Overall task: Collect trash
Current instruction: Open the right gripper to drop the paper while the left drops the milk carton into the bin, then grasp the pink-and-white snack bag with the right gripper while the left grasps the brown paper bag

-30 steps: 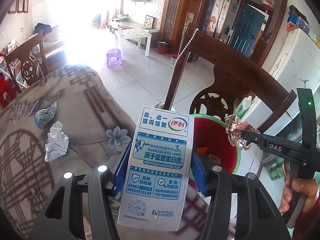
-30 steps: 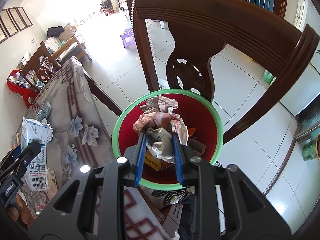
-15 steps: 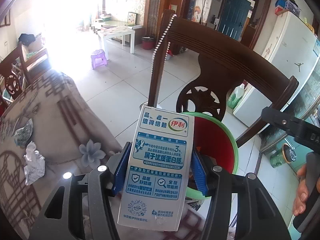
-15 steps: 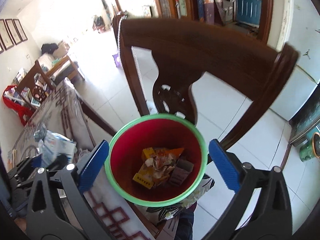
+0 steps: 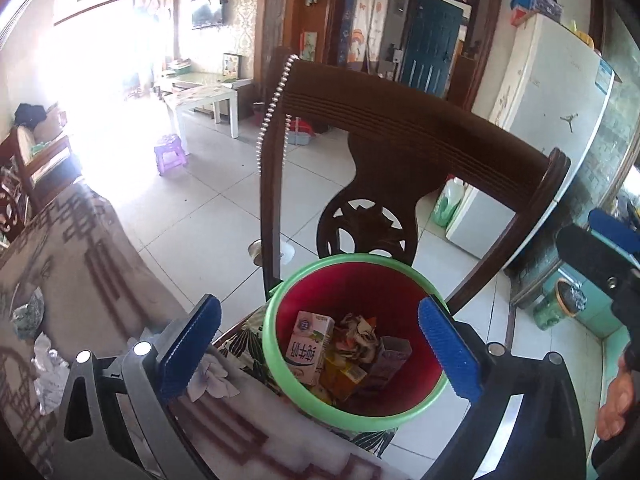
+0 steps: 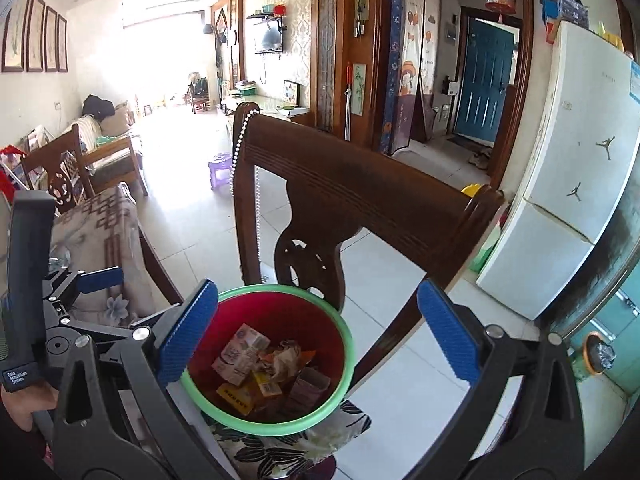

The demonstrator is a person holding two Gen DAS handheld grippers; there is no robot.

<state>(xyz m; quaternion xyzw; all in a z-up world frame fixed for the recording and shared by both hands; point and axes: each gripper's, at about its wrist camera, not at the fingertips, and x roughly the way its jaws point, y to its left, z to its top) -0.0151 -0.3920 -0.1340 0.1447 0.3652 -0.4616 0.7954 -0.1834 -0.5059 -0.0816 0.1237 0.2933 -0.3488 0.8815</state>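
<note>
A red bin with a green rim [image 5: 280, 304] [image 6: 344, 344] stands on a chair seat beside the table. Inside lie a milk carton [image 5: 306, 354] [image 6: 240, 354], crumpled wrappers [image 5: 358, 334] and small boxes [image 6: 236, 394]. My left gripper [image 5: 320, 356] is open and empty, held over the bin; it also shows in the right wrist view [image 6: 100, 276]. My right gripper [image 6: 318, 332] is open and empty above the bin, and its tip shows at the right of the left wrist view [image 5: 600, 256]. Crumpled paper [image 5: 46, 368] lies on the table at the left.
A dark wooden chair back [image 5: 400, 136] [image 6: 352, 196] rises just behind the bin. The table with a patterned cloth [image 5: 80, 264] lies to the left. A white fridge [image 6: 568, 184] stands at the right. A tiled floor [image 5: 208, 208] stretches beyond.
My left gripper opened and the milk carton dropped into the bin. My right gripper, which let go of a crumpled wrapper earlier, has drawn back and up, still open.
</note>
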